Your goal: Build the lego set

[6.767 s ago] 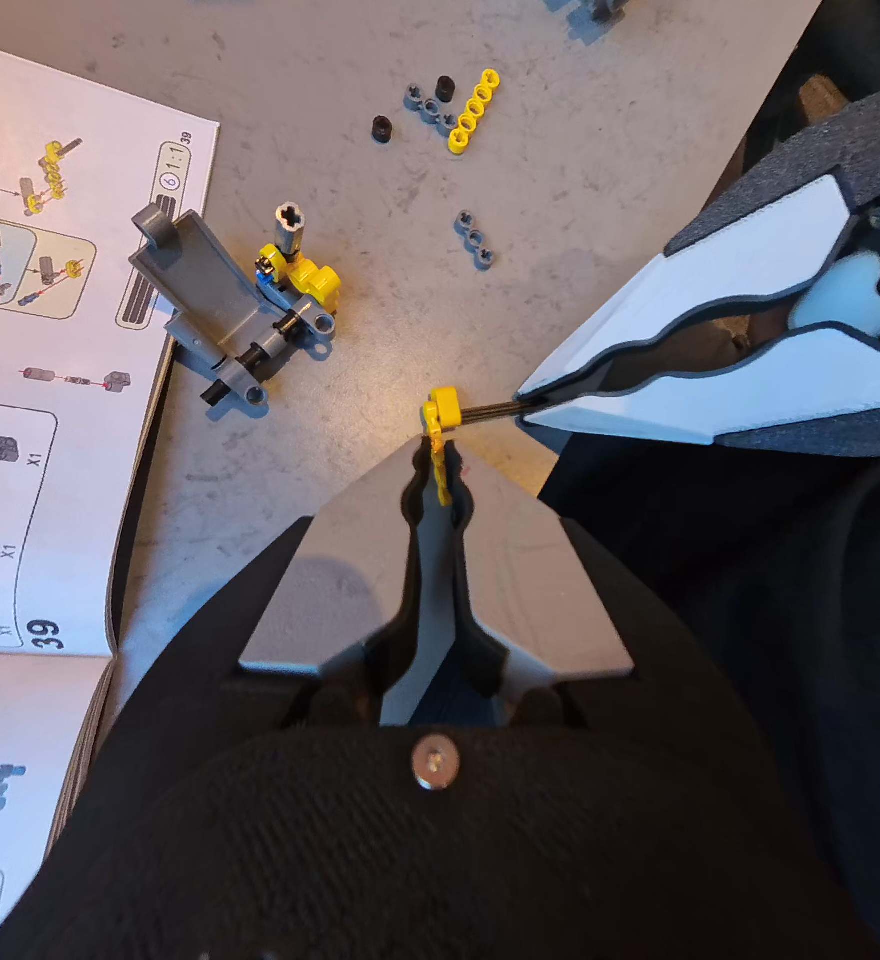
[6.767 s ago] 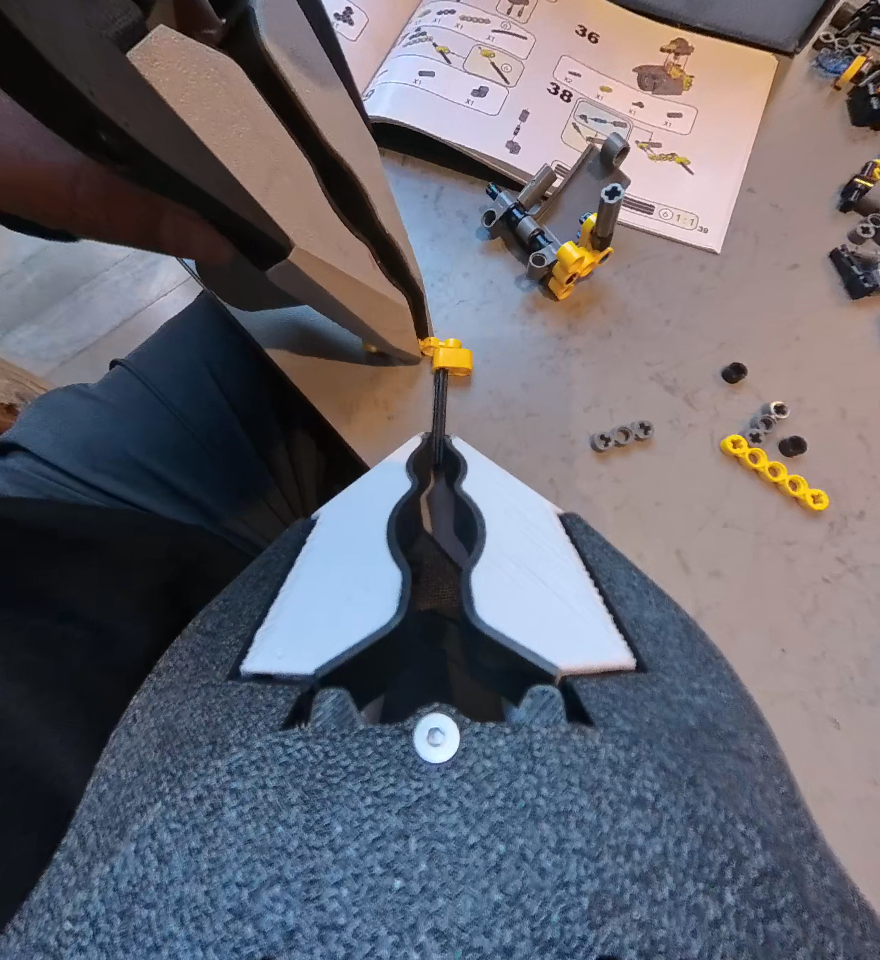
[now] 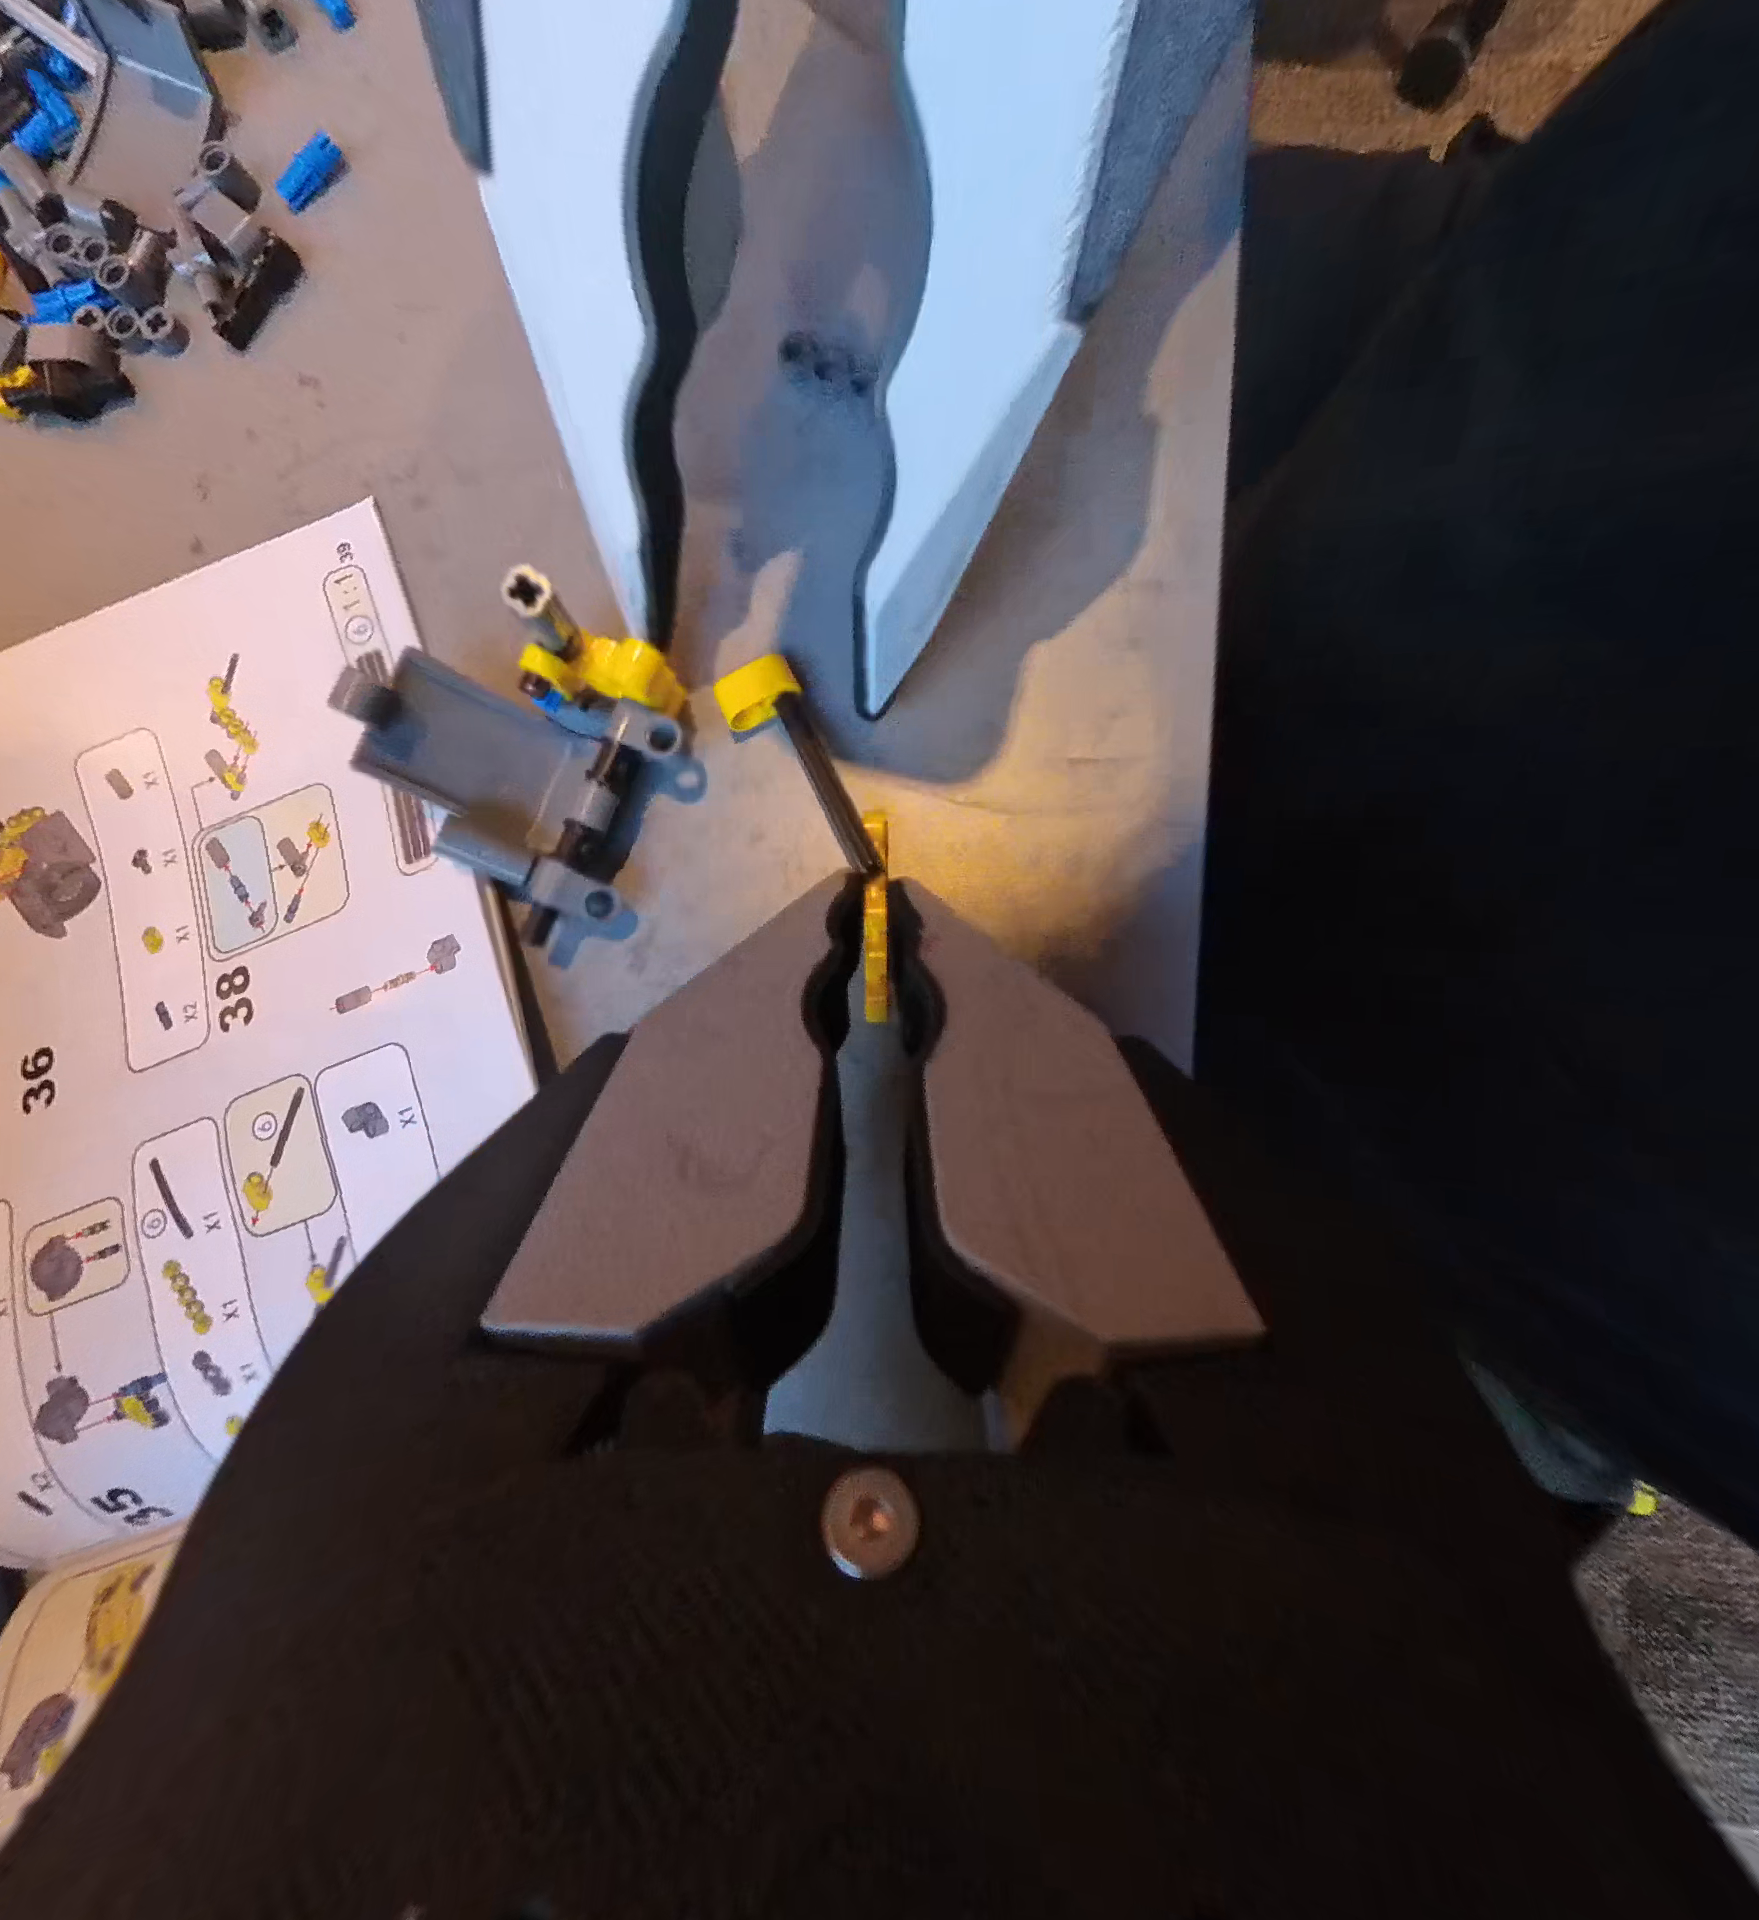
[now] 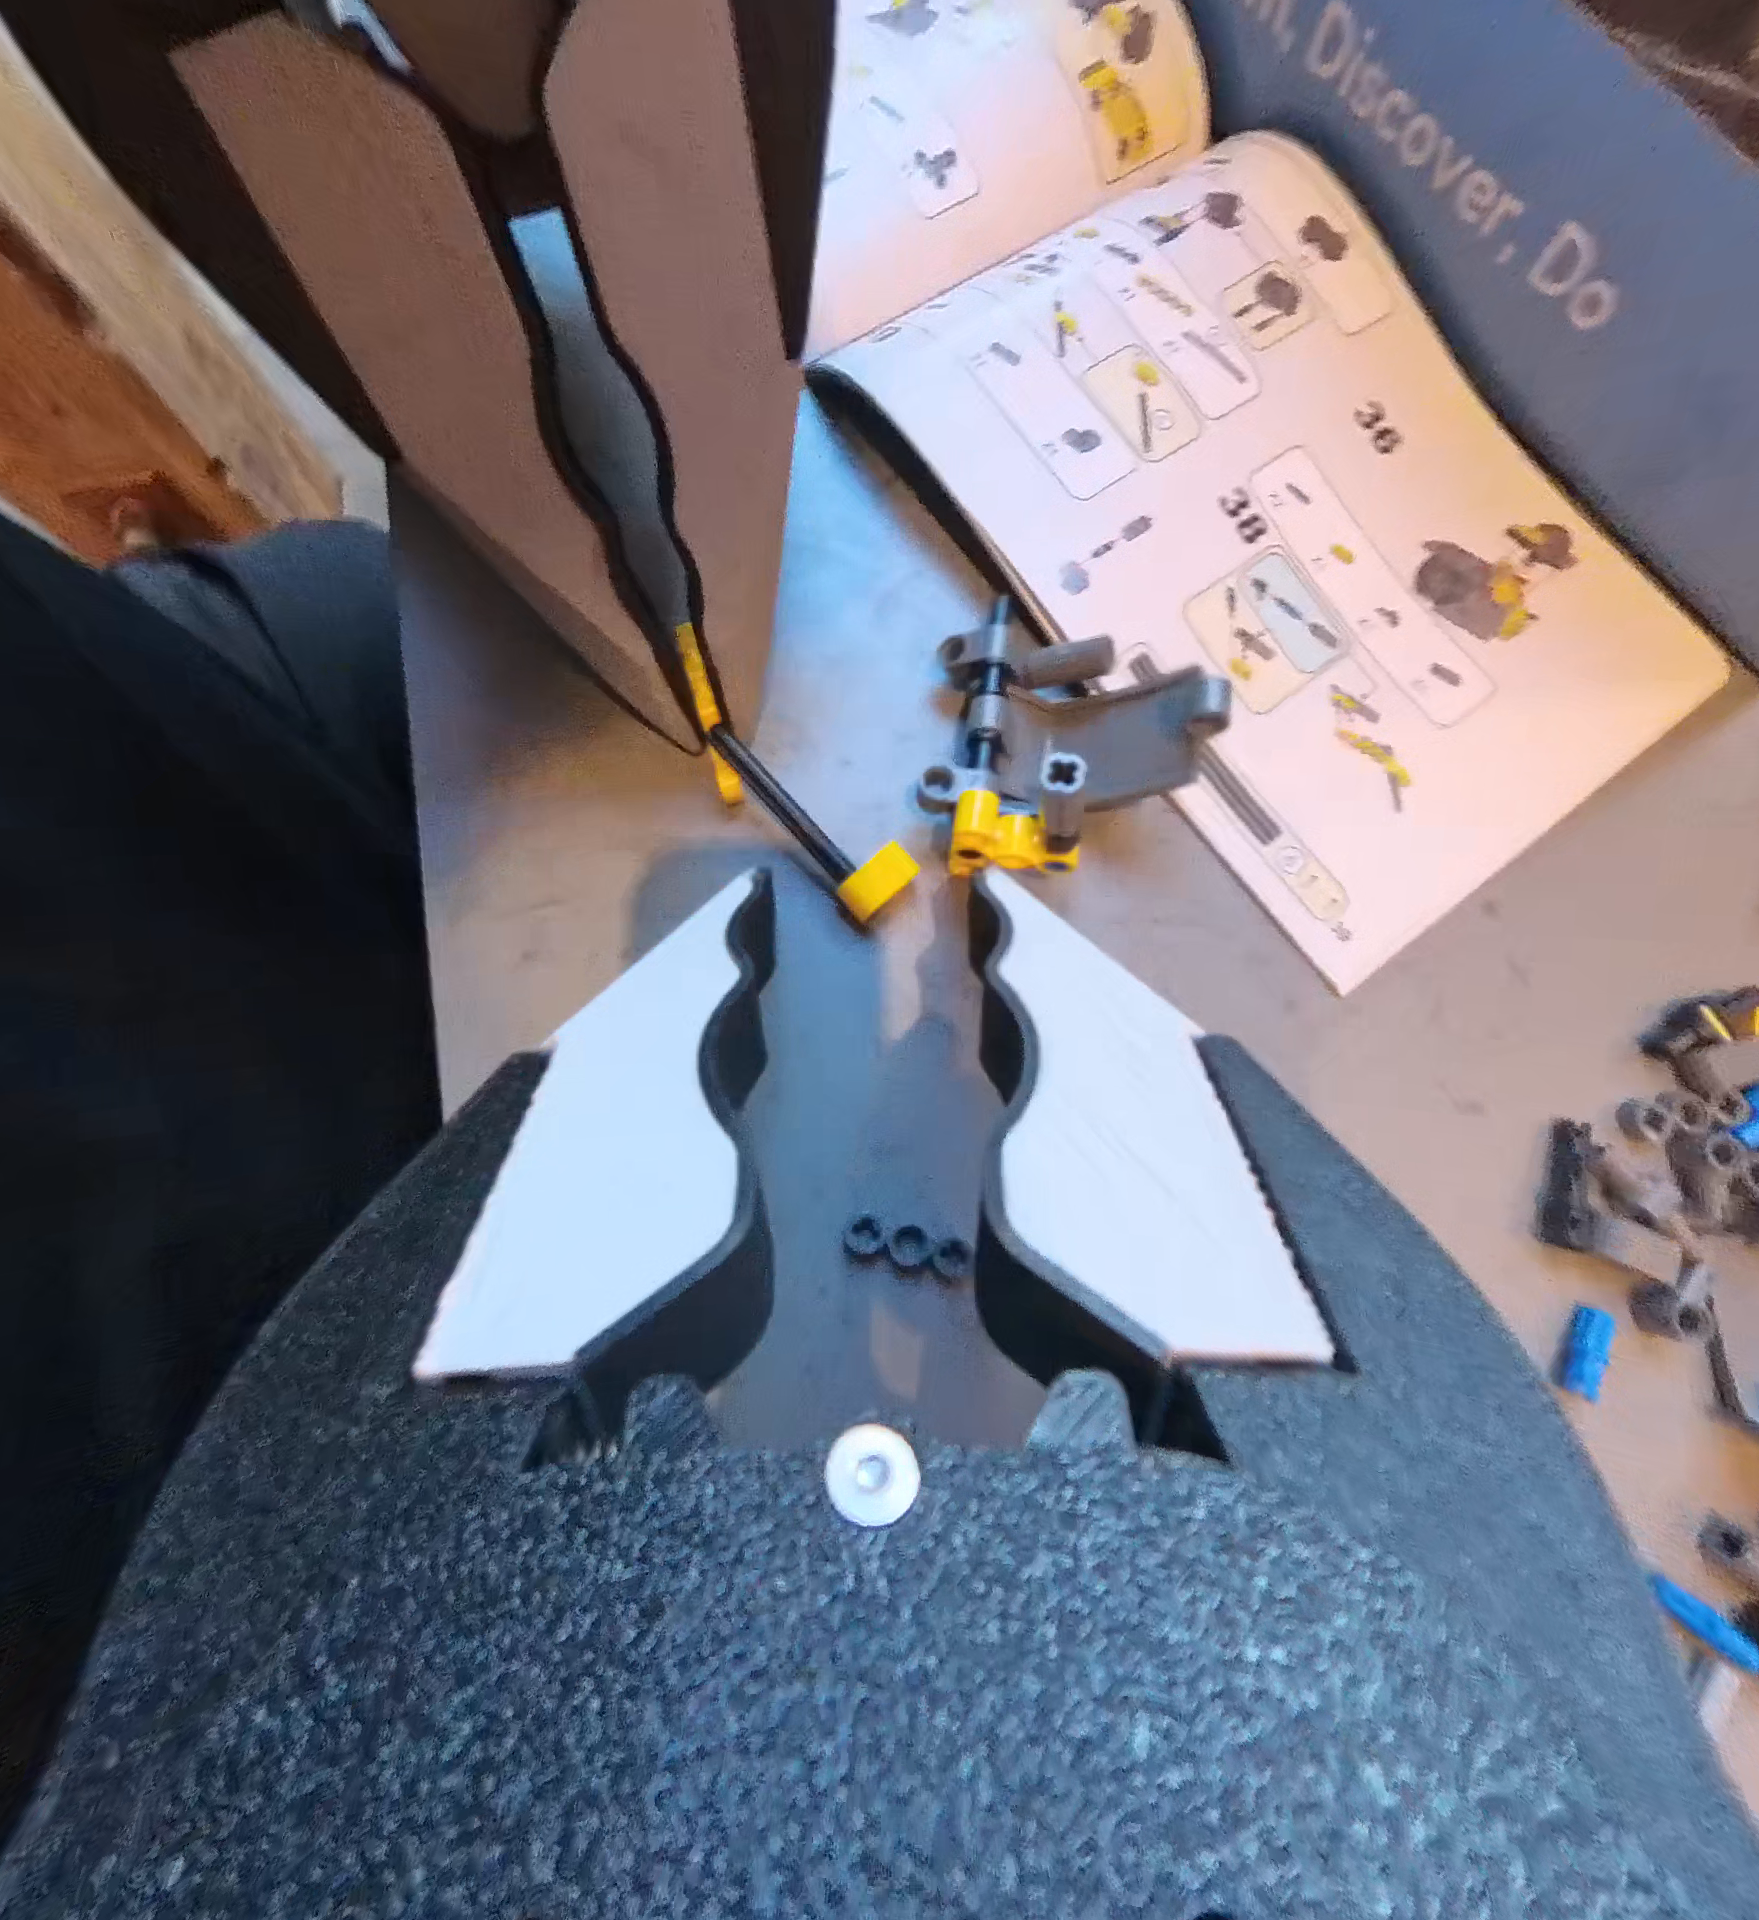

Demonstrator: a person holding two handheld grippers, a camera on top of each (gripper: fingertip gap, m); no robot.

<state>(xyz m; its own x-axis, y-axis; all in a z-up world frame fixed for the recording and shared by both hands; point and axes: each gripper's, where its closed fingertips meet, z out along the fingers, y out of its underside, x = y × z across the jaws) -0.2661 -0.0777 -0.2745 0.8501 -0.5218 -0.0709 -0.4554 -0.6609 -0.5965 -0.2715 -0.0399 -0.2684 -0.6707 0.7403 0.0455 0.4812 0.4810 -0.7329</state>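
My left gripper (image 3: 873, 883) is shut on a thin yellow beam (image 3: 875, 935). A black axle (image 3: 828, 790) sticks out from the beam toward a yellow connector (image 3: 755, 691) on its far end. In the right wrist view the left gripper (image 4: 698, 727) comes in from above, gripping the beam (image 4: 693, 670). My right gripper (image 4: 870, 888) is open, and the yellow connector (image 4: 880, 878) lies between its white fingertips (image 4: 740, 914). A grey assembly with yellow parts (image 3: 501, 769) lies on the table just beside them; it also shows in the right wrist view (image 4: 1093, 727).
An open instruction booklet (image 3: 179, 935) (image 4: 1322, 520) lies beside the assembly. A pile of loose grey, blue and yellow parts (image 3: 44, 260) (image 4: 1706, 1143) sits farther out. A small dark three-hole beam (image 4: 906, 1242) lies under the right gripper. A person's dark clothing (image 3: 1529, 831) borders the table edge. About 4 cm separates my left fingertips from my right.
The right gripper has let go of the black axle and opened. The axle with its yellow connector now hangs from the beam in the left gripper. Both grippers moved nearer the grey assembly.
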